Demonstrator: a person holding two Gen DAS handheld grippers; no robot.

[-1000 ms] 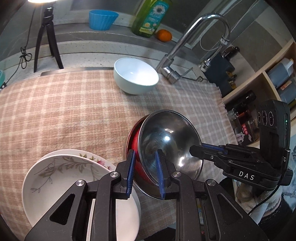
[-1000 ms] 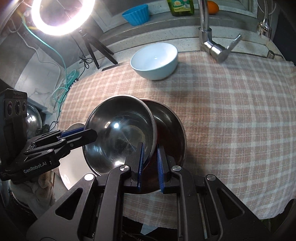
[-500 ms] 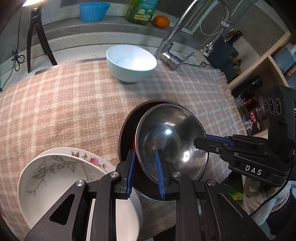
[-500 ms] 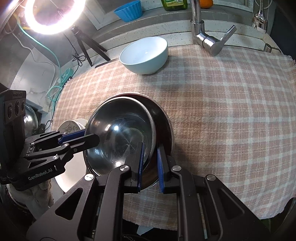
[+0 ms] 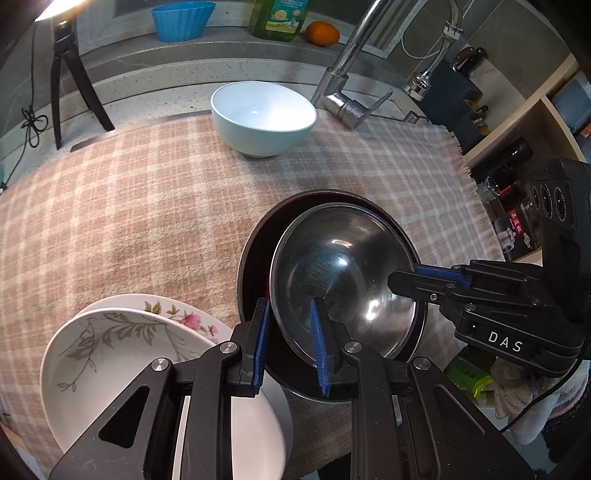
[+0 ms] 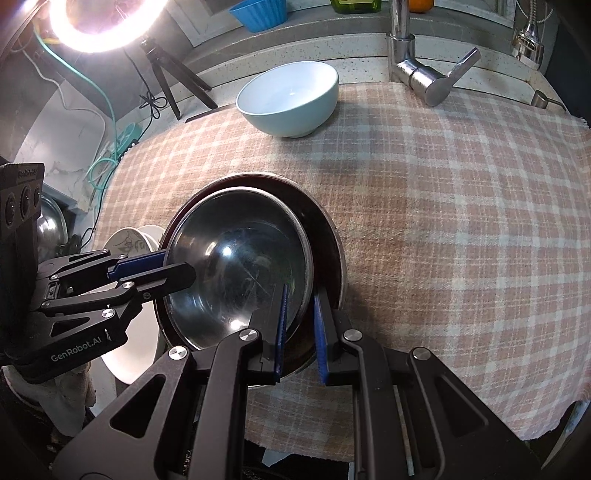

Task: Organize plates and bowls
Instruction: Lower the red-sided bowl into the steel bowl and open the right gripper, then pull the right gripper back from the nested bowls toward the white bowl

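Note:
A steel bowl [image 5: 340,280] [image 6: 236,273] sits nested inside a larger dark bowl with a red inside [image 5: 255,236] [image 6: 328,236] on the plaid cloth. My left gripper [image 5: 288,310] [image 6: 177,267] is shut on the steel bowl's rim on its left side, one pad inside and one outside. On the opposite side, my right gripper [image 6: 301,295] [image 5: 404,277] is shut on the same rim. Two stacked white floral plates [image 5: 122,339] [image 6: 129,236] lie to the left of the bowls. A pale blue bowl [image 5: 264,114] [image 6: 288,99] stands upright at the far edge of the cloth.
A chrome faucet [image 5: 343,99] [image 6: 424,77] rises behind the cloth [image 5: 147,221]. A lamp tripod [image 5: 62,74] stands at the back left, and a blue cup [image 5: 181,18], a bottle and an orange sit on the ledge. Shelves with bottles [image 5: 517,158] are on the right.
The steel bowl, held tilted above the dark bowl a second ago, has come down and levelled inside it. Both grippers kept their hold on its rim.

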